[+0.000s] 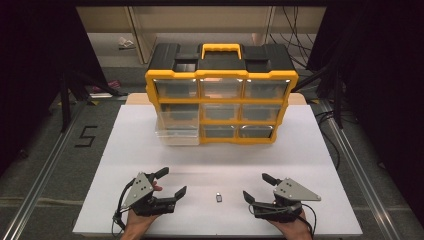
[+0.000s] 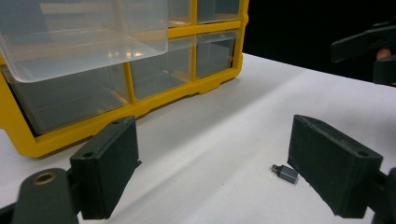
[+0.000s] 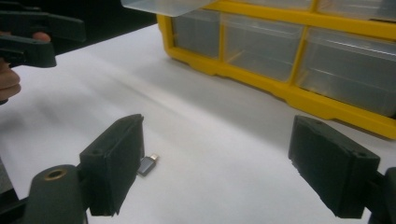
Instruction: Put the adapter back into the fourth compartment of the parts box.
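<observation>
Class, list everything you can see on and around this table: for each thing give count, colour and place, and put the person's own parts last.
Drawer cabinet: one, yellow frame with black top, far middle of the table.
Clear drawers: nine, see-through, in three rows; the left drawer of the middle row is pulled out.
Small adapter: one, dark grey with a metal end, on the table between the grippers.
Table: one, white.
Left gripper: one, black, near left, jaws open.
Right gripper: one, black, near right, jaws open.
Hands: two, holding the grippers at the near edge.
</observation>
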{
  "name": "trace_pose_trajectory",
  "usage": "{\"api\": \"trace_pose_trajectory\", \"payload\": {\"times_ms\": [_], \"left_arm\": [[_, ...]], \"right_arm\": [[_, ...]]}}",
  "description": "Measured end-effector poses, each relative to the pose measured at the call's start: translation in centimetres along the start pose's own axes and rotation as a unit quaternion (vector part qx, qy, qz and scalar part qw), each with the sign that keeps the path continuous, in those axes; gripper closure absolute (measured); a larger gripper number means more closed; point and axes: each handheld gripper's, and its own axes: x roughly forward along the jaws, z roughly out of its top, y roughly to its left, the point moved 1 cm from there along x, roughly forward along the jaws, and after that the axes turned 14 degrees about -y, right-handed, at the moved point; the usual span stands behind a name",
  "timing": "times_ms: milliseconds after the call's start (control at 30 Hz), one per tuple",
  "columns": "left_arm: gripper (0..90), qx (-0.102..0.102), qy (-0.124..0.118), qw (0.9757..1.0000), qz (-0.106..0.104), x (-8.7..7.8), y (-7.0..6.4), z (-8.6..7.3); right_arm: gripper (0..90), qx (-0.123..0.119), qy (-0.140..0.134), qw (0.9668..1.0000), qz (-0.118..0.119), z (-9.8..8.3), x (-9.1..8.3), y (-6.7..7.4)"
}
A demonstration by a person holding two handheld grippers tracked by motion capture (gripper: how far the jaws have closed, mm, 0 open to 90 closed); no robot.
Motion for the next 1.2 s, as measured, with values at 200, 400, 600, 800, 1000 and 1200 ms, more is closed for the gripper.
{"api": "trace_pose_trajectory", "payload": {"times_ms": [200, 400, 600, 800, 1000, 1200], "left_arm": [[16.0, 0.000, 0.000, 1.0000, 0.000, 0.1, 0.0, 0.0], [16.0, 0.005, 0.000, 1.0000, -0.001, -0.1, -0.1, 0.0], [16.0, 0.005, 0.001, 1.0000, -0.001, -0.1, -0.1, -0.1], [16.2, 0.005, 0.001, 1.0000, 0.002, -0.1, 0.0, -0.1], [16.4, 0.004, -0.002, 1.0000, -0.003, 0.0, -0.1, -0.1], [16.4, 0.005, -0.005, 1.0000, -0.004, -0.1, -0.1, 0.0]], "right_arm": [[20.2, -0.014, 0.041, 0.9988, 0.025, 0.4, 1.2, 1.0], [22.2, -0.029, 0.098, 0.9937, 0.045, 0.4, 3.1, 1.9], [23.1, -0.043, 0.139, 0.9879, 0.054, 0.3, 4.4, 2.5], [24.3, -0.061, 0.172, 0.9814, 0.061, 0.0, 6.1, 3.2], [24.4, -0.066, 0.194, 0.9764, 0.069, 0.1, 7.2, 3.6], [26.6, -0.070, 0.223, 0.9690, 0.079, -0.3, 8.3, 3.9]]}}
